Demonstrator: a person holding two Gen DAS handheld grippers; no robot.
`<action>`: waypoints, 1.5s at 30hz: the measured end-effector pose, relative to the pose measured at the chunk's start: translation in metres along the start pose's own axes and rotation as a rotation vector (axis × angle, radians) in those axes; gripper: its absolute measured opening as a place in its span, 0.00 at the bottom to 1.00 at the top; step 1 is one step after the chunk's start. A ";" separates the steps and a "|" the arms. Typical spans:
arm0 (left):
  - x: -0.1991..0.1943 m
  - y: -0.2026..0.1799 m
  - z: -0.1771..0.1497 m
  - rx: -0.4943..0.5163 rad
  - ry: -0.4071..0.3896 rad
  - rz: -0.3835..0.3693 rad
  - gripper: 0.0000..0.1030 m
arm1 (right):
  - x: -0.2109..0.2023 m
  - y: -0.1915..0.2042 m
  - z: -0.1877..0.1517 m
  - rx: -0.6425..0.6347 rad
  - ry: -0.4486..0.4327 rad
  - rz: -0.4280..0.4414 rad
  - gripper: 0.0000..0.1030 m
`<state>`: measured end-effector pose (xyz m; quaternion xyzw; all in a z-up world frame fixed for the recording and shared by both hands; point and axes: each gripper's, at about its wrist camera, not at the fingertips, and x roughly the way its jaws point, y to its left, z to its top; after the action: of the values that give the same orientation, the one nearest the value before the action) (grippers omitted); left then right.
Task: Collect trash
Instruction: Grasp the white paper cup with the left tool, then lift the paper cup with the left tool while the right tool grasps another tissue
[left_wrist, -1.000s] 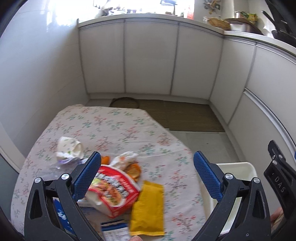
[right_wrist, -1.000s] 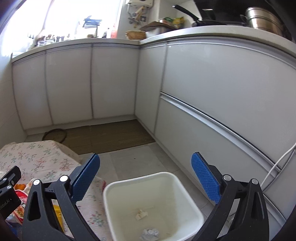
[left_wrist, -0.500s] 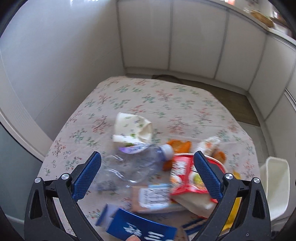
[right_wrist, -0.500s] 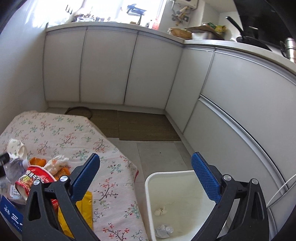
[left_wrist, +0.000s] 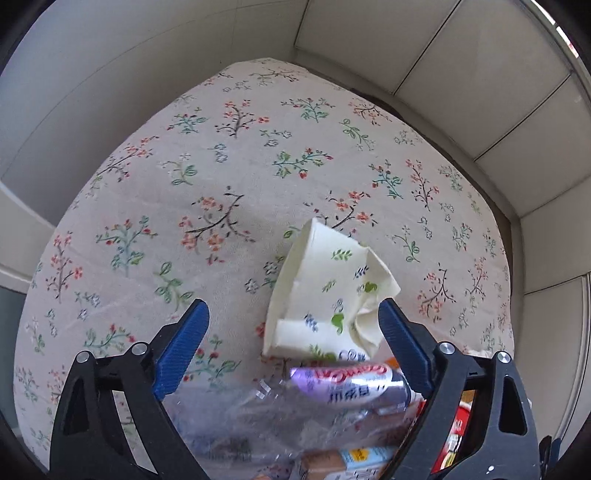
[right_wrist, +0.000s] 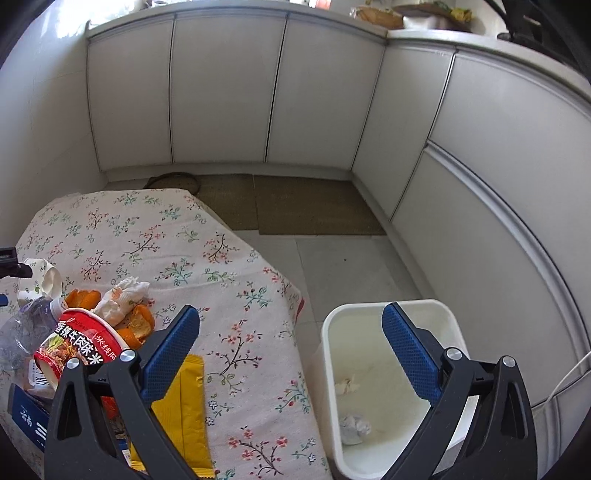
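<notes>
A crushed paper cup (left_wrist: 325, 295) with a leaf print lies on the floral tablecloth (left_wrist: 221, 166), between the tips of my open, empty left gripper (left_wrist: 293, 317). A clear plastic bottle (left_wrist: 295, 402) lies just below it. In the right wrist view the cup (right_wrist: 37, 277) sits at the left with the bottle (right_wrist: 26, 328), orange peels (right_wrist: 136, 325), a tissue (right_wrist: 123, 295), a red noodle bowl (right_wrist: 81, 343) and a yellow packet (right_wrist: 184, 413). My right gripper (right_wrist: 290, 332) is open and empty, above the table's edge beside the white bin (right_wrist: 369, 398).
The bin stands on the tiled floor right of the table and holds bits of crumpled paper (right_wrist: 354, 428). A blue box (right_wrist: 26, 417) lies at the table's near left. White cabinets (right_wrist: 221, 92) run behind and to the right. A brown mat (right_wrist: 295, 206) lies on the floor.
My left gripper has swung left and down onto the paper cup, which now lies between its fingers. My right gripper has turned left, bringing the table and trash pile into view.
</notes>
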<state>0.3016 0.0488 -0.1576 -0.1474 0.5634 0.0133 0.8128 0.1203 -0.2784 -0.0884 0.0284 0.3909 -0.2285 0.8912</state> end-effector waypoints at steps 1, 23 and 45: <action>0.006 -0.001 0.003 0.001 0.010 -0.001 0.86 | 0.002 0.001 0.000 0.000 0.009 0.005 0.93; -0.074 -0.013 -0.024 0.095 -0.161 -0.204 0.02 | 0.018 0.021 0.003 -0.012 0.105 0.182 0.93; -0.127 -0.009 -0.080 0.181 -0.302 -0.295 0.02 | 0.138 0.125 0.024 0.104 0.487 0.539 0.72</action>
<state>0.1842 0.0383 -0.0644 -0.1511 0.4064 -0.1343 0.8910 0.2714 -0.2256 -0.1856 0.2291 0.5579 0.0083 0.7976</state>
